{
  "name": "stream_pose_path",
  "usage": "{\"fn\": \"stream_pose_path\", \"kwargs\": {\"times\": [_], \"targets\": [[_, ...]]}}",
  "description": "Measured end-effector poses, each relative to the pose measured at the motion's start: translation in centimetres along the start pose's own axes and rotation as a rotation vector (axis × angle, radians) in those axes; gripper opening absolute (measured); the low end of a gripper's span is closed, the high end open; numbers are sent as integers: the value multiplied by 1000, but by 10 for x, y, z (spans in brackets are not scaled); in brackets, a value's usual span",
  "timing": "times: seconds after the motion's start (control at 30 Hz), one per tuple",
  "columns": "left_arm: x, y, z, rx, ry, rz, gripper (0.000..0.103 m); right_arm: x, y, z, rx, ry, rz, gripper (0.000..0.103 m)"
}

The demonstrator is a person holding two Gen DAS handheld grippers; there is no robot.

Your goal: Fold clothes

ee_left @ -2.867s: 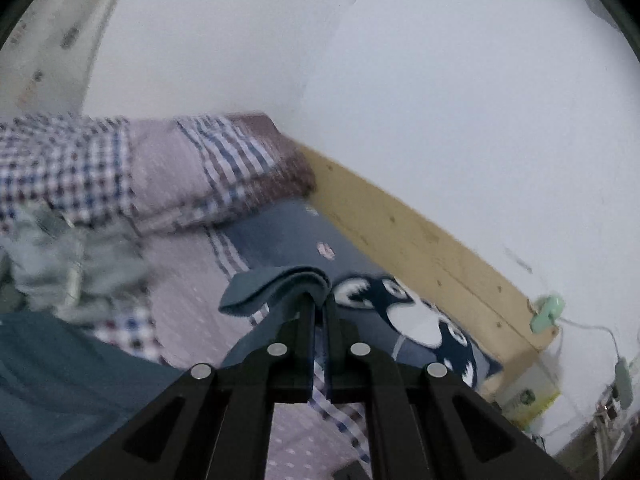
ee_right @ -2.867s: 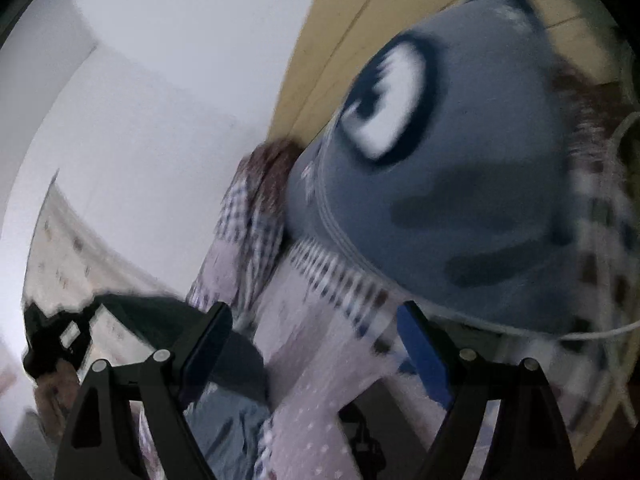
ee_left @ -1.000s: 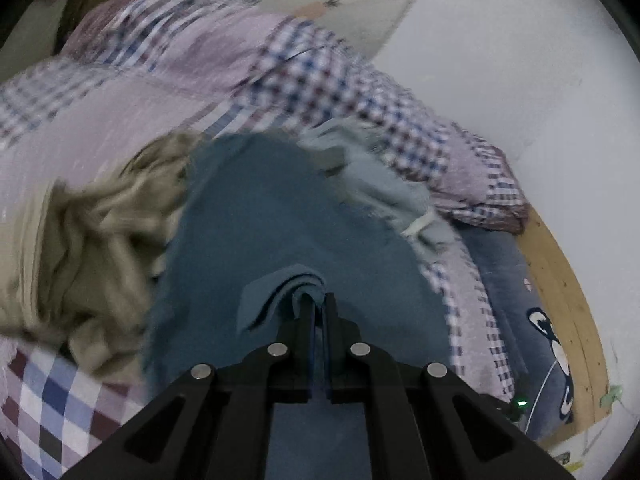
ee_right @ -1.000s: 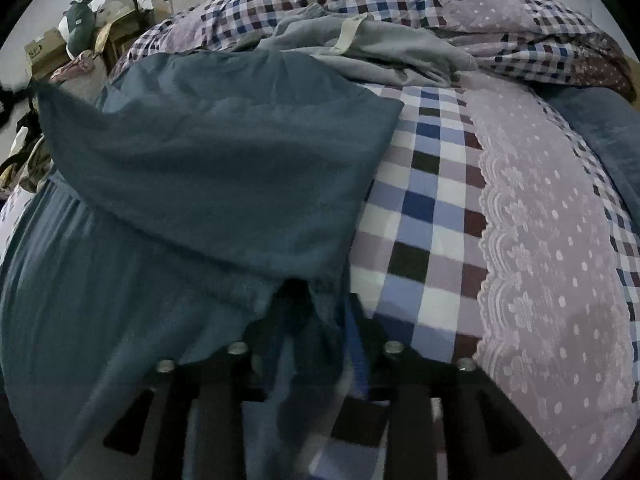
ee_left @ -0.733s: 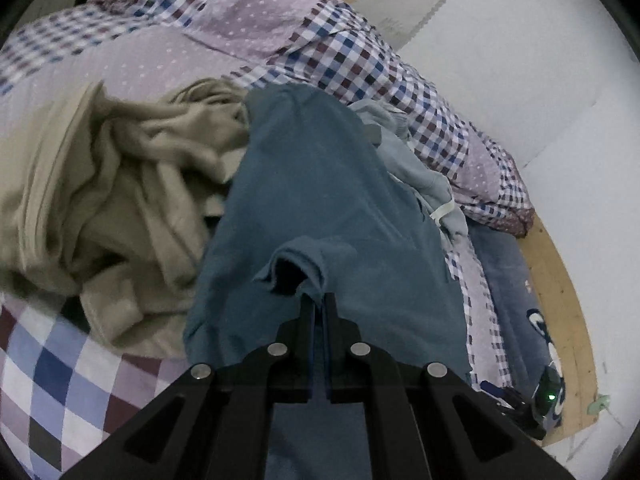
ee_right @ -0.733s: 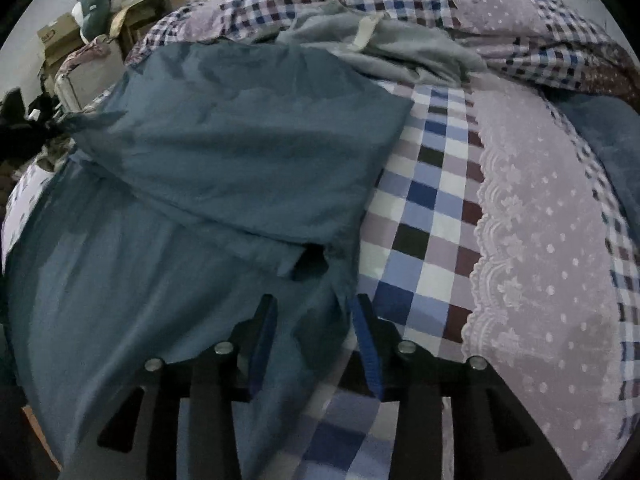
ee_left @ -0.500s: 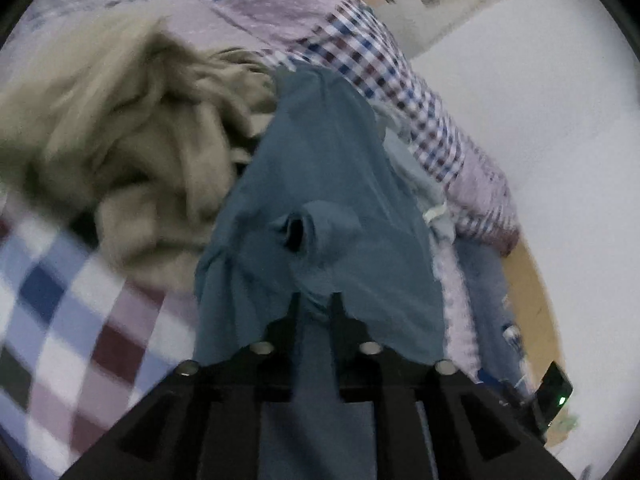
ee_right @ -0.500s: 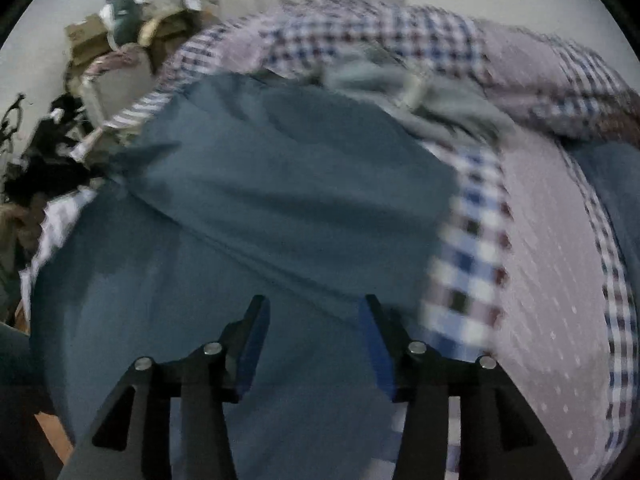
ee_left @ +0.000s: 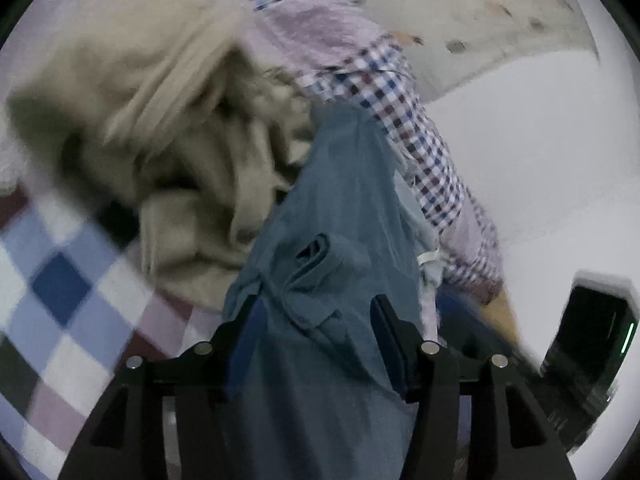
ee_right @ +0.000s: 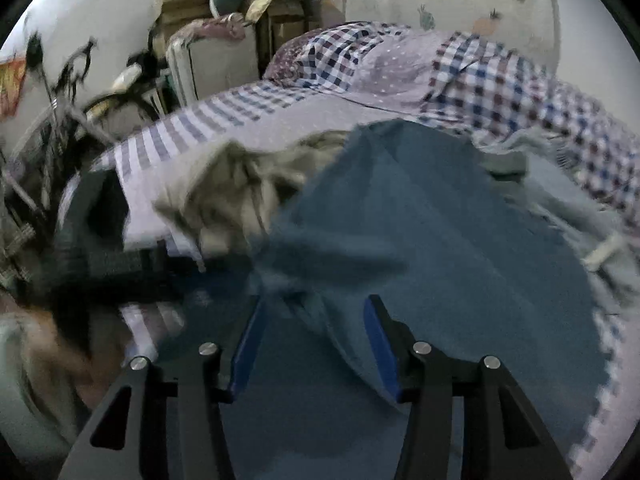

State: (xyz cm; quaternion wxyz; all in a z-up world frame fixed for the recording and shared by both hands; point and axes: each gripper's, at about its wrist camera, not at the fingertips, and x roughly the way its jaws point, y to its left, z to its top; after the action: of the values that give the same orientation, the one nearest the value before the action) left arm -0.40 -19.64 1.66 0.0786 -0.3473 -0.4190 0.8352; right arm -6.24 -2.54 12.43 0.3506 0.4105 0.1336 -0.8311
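The blue garment point(ee_left: 344, 200), gripped a second ago, has just been released by the left gripper point(ee_left: 316, 334) and right gripper point(ee_right: 312, 344), whose fingers have been spreading, and is left lying folded over on the bed point(ee_right: 256, 124) beside a beige heap point(ee_left: 160, 140).

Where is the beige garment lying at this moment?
In both wrist views the beige garment lies crumpled on the checked bedspread, left of the blue garment and touching its edge.
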Motion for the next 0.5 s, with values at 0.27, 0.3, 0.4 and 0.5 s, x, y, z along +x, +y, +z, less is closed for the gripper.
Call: {"fn": "stream_pose_path", "kwargs": {"times": [0.27, 0.3, 0.4, 0.5], "targets": [[7, -18, 5, 205, -9, 31, 59, 71, 5, 69, 78, 215, -20, 55], [9, -14, 5, 183, -7, 18, 59, 79, 8, 72, 77, 243, -21, 55], [17, -8, 8, 143, 5, 1, 59, 102, 16, 75, 68, 327, -50, 53], [21, -2, 7, 110, 21, -13, 59, 121, 17, 71, 69, 405, -99, 45]]}}
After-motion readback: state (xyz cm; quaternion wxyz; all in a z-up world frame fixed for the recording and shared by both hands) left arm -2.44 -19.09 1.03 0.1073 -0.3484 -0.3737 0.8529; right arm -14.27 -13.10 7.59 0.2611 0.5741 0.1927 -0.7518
